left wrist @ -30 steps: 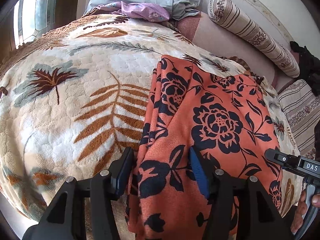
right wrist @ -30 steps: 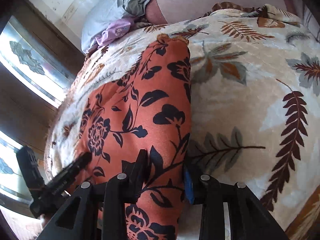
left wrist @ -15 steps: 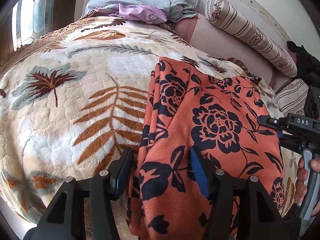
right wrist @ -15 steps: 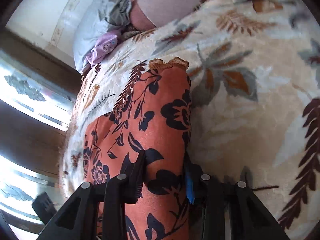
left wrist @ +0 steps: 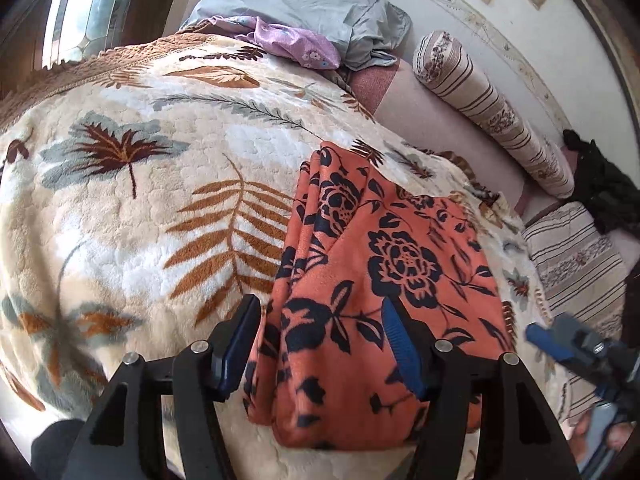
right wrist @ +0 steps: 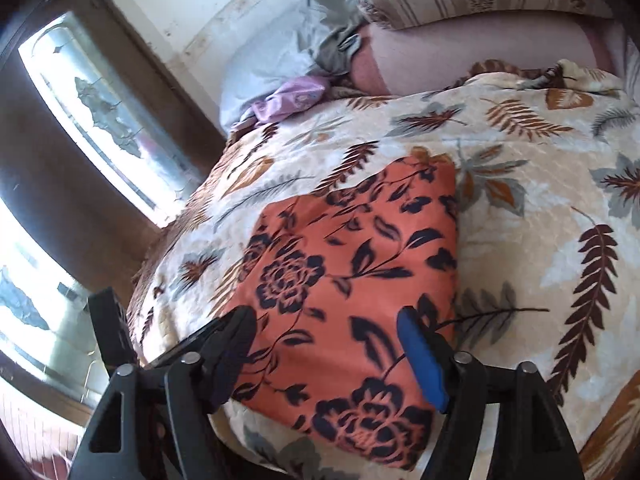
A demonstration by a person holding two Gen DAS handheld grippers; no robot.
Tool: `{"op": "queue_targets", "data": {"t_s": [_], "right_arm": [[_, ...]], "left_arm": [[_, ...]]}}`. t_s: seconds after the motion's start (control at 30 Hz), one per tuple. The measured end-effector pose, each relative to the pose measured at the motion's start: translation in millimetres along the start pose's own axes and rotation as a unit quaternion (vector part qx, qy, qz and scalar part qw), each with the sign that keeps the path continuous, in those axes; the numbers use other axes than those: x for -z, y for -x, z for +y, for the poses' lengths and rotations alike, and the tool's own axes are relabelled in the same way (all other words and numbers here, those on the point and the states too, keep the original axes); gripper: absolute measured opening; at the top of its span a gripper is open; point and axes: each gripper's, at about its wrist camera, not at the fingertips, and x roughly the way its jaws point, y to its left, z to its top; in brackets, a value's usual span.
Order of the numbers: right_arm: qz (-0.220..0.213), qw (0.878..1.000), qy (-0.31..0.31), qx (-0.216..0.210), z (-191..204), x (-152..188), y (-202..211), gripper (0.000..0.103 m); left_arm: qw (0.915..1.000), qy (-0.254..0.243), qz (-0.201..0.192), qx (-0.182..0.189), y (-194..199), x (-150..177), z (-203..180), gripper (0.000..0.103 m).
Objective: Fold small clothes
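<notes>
Cream plush blanket (left wrist: 132,240) with leaf print covers bed; window (right wrist: 92,108) at side; striped bolster (left wrist: 492,108) and grey pillow (left wrist: 304,4) by wall; orange floral garment (left wrist: 360,280) lies folded flat on blanket; left hand-held gripper (left wrist: 320,344) angled down over near edge, jaws apart, released; right hand-held gripper (right wrist: 332,356) likewise, jaws just opened, cloth below, not pinched.

Open blanket (left wrist: 120,240) fills left half of left wrist frame; free passage there. Folded orange garment (left wrist: 380,280) lies centre-right, under both grippers. Upper frame blocked: grey pillow (left wrist: 304,4), purple cloth (left wrist: 296,42), striped bolster (left wrist: 492,108) along wall. Right wrist frame: right half of blanket (right wrist: 540,240) open; window (right wrist: 100,112) closes upper left.
</notes>
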Motion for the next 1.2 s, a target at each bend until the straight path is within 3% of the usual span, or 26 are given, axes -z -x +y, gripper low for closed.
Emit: {"op": "queue_targets", "data": {"t_s": [0.03,0.07,0.1,0.17,0.3,0.33,0.43,0.53,0.73,0.83,0.87,0.9,0.97,1.07,1.2], "right_arm": [[0.019,1.000,-0.002,0.002,-4,7,-12,0.081],[0.044,0.999,-0.012,0.004,-11,14,-26,0.081],[0.048,0.999,-0.023,-0.001,-15,23,-30,0.082],[0.024,0.999,-0.035,-0.015,-16,25,-23,0.082],[0.006,0.997,-0.066,-0.042,-23,24,-8,0.082],[-0.004,0.996,-0.075,-0.046,-27,24,-2,0.082],[-0.032,0.994,-0.101,-0.040,-43,24,15,0.082],[-0.031,0.988,-0.144,-0.042,-70,20,17,0.082],[0.005,0.975,-0.206,-0.085,-110,-6,-20,0.082],[0.052,0.969,-0.228,-0.083,-123,-12,-58,0.082],[0.069,0.966,-0.228,-0.100,-122,-12,-69,0.081],[0.072,0.972,-0.203,-0.097,-115,-14,-74,0.068],[0.086,0.983,-0.153,-0.061,-97,-16,-78,0.050],[0.076,0.993,-0.083,-0.026,-73,-25,-66,0.040],[0.035,0.999,-0.001,-0.003,-47,-43,-35,0.038]], "left_arm": [[0.9998,0.004,0.017,-0.001,-2,4,3,0.064],[0.9986,0.011,0.050,-0.013,-10,9,8,0.054],[0.9970,0.017,0.072,-0.021,-17,13,14,0.049],[0.9976,0.007,0.066,-0.020,-8,11,12,0.044],[0.9983,0.009,0.056,-0.011,10,-1,2,0.044],[0.9988,0.006,0.048,-0.006,15,-4,-1,0.046],[0.9994,0.001,0.033,0.003,19,-19,-6,0.076],[0.9993,-0.021,0.029,-0.002,8,-39,-11,0.077],[0.9938,-0.019,0.102,0.040,-50,-59,-9,0.077],[0.9903,-0.019,0.136,0.021,-74,-51,-6,0.076],[0.9909,-0.026,0.130,0.023,-74,-49,-7,0.074],[0.9907,-0.032,0.129,0.026,-74,-48,-8,0.071],[0.9888,-0.022,0.142,0.041,-75,-48,-7,0.051],[0.9895,-0.032,0.133,0.048,-69,-49,-13,0.030],[0.9930,-0.060,0.085,0.057,-53,-54,-36,0.026]]}}
